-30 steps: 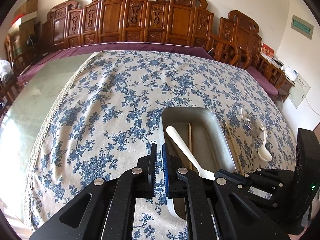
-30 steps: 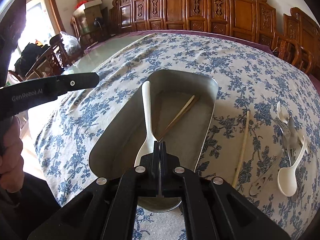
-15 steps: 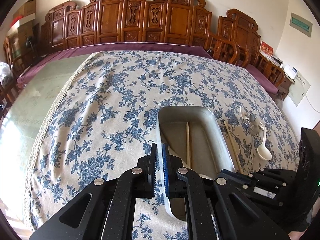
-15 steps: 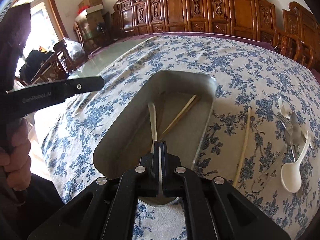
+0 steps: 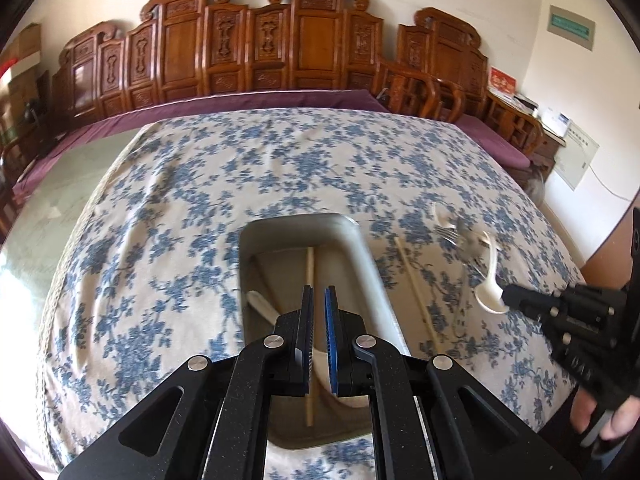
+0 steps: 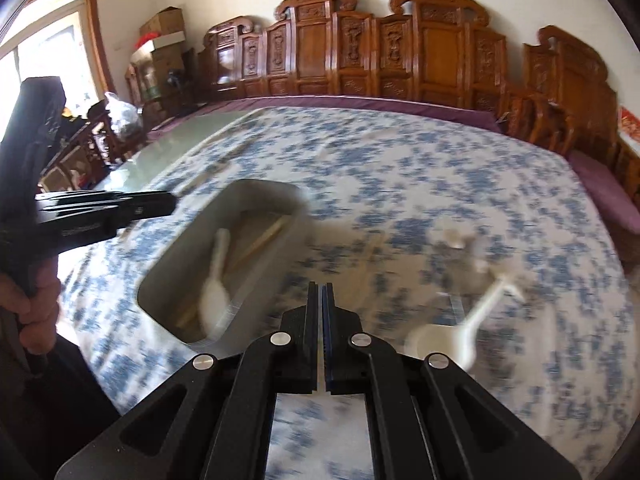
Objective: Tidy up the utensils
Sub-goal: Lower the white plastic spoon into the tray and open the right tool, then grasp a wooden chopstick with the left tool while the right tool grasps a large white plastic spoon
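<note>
Closed and empty, the right gripper (image 6: 322, 292) nears a white spoon (image 6: 440, 340) lying just right of its fingertips (tray (image 6: 168, 264) to their left), and should open wide before descending squarely over the handle.

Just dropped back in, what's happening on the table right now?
A person holding a gripper in each hand is sorting utensils into a metal tray on the floral tablecloth. A white spoon and one chopstick already lie in the tray. The right gripper, shut and empty, is near the leftover pile: another white spoon, a fork and a second chopstick on the cloth. The left gripper, shut and empty, hangs over the tray.
</note>
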### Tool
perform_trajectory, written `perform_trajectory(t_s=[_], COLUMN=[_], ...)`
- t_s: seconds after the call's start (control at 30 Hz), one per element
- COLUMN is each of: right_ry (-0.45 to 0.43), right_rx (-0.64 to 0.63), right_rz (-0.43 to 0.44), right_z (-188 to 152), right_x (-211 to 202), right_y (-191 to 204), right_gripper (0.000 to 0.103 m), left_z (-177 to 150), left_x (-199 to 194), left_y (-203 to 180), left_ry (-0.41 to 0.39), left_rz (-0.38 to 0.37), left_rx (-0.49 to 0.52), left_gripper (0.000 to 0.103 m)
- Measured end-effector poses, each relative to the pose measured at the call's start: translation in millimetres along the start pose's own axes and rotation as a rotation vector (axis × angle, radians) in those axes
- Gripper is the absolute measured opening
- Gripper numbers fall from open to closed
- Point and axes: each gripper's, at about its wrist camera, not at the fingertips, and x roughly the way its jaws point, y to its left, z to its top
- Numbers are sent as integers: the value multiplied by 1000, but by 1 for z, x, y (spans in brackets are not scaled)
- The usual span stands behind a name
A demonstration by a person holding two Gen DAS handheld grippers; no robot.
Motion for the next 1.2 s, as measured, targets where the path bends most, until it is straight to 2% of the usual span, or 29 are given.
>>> perform_trajectory(t_s=[0.07, 0.17, 0.23, 0.3, 0.43, 0.63, 0.87, 1.03, 1.2], right_ry=[-1, -3, -5, -10, -6, 14, 65, 124, 127], right_rx=[13, 26, 30, 33, 39, 28, -24, -64, -64], right_rz=[-27, -73, -104, -132, -137, -79, -51, -95, -128], right_z=[-4, -10, -14, -19, -29, -36, -35, -43, -52], right_x=[-4, -10, -11, -11, -5, 14, 40, 52, 48], right_y=[-17, -40, -53, -64, -74, -63, -45, -43, -55], right_gripper=[4, 5, 14, 16, 20, 34, 35, 35, 32], left_z=[-1, -1, -2, -3, -9, -15, -20, -24, -25], left_x=[2, 5, 7, 10, 16, 23, 30, 33, 34], left_y=[-8, -20, -28, -37, -54, -71, -80, -86, -89], left_ry=[1, 6, 9, 14, 30, 49, 66, 73, 75], left_rz=[-7, -16, -23, -28, -36, -44, -45, -44, -39], left_rx=[11, 25, 37, 58, 95, 121, 134, 143, 155], left_gripper=[6, 18, 22, 23, 23, 23, 23, 23, 23])
